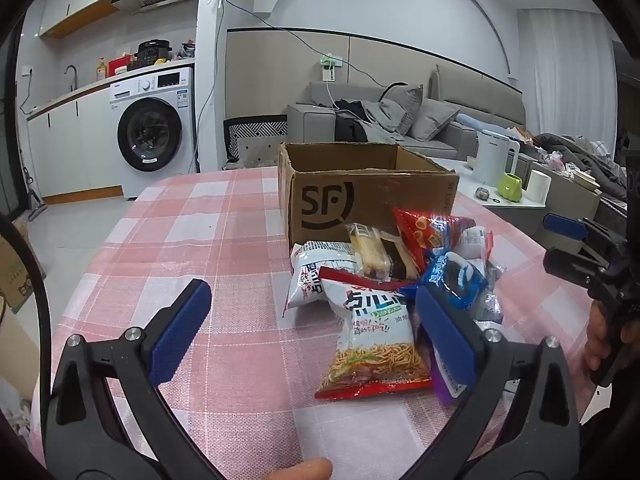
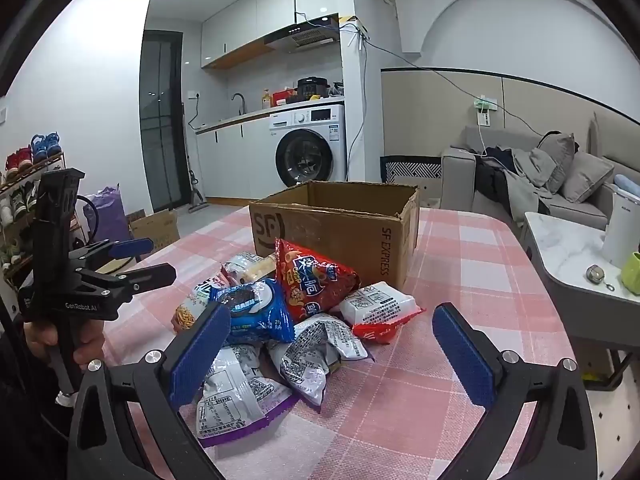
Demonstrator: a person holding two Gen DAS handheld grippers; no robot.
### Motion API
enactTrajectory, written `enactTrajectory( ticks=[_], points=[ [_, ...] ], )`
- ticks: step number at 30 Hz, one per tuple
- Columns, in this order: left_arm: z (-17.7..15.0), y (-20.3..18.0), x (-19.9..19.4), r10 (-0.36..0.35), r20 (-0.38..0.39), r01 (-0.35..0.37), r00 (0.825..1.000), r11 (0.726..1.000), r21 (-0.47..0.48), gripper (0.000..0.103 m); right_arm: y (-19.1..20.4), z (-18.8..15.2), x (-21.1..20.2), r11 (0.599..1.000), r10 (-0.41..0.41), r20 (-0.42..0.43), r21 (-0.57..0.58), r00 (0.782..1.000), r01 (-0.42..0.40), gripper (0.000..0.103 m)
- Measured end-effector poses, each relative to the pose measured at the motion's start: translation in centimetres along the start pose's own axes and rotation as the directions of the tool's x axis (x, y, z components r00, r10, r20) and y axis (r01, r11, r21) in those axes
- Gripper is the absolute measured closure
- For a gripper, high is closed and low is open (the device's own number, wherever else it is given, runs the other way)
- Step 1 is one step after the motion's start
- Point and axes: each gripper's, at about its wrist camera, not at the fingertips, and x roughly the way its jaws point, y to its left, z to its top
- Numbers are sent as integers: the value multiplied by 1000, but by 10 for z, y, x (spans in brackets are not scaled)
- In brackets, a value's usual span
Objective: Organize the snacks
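A pile of snack packs lies on the pink checked tablecloth (image 1: 192, 248) in front of an open cardboard SF box (image 1: 360, 196), which also shows in the right wrist view (image 2: 344, 228). The pile holds a noodle-snack bag (image 1: 372, 340), a blue cookie pack (image 2: 256, 312), a red crisp bag (image 2: 316, 280) and silver-purple packs (image 2: 232, 396). My left gripper (image 1: 316, 332) is open, low over the table, its right pad beside the noodle bag. My right gripper (image 2: 332, 356) is open and empty, just above the near packs. Each gripper shows in the other's view.
A side table (image 2: 568, 248) with a white kettle (image 1: 494, 158), green cup (image 1: 510, 188) and tea strainer stands to the right. A grey sofa is behind, a washing machine (image 1: 154, 132) and kitchen counter at the far left. A shoe rack and boxes stand on the floor at left.
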Motion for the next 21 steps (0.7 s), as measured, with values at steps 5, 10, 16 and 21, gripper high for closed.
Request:
enactTrajectory(
  ticks=[5, 10, 16, 21],
  points=[
    [0, 1, 1, -8, -7, 8, 1000, 1000, -23, 1, -1, 0, 0, 1000, -2, -20, 10, 1000, 2, 0],
    [0, 1, 0, -5, -4, 5, 1000, 1000, -22, 1, -1, 0, 1, 1000, -2, -22, 8, 1000, 2, 0],
    [0, 2, 0, -7, -8, 6, 1000, 1000, -23, 1, -1, -2, 0, 1000, -4, -22, 5, 1000, 4, 0],
    [0, 2, 0, -7, -9, 6, 1000, 1000, -23, 1, 0, 1, 1, 1000, -3, -27, 7, 1000, 4, 0]
  ],
)
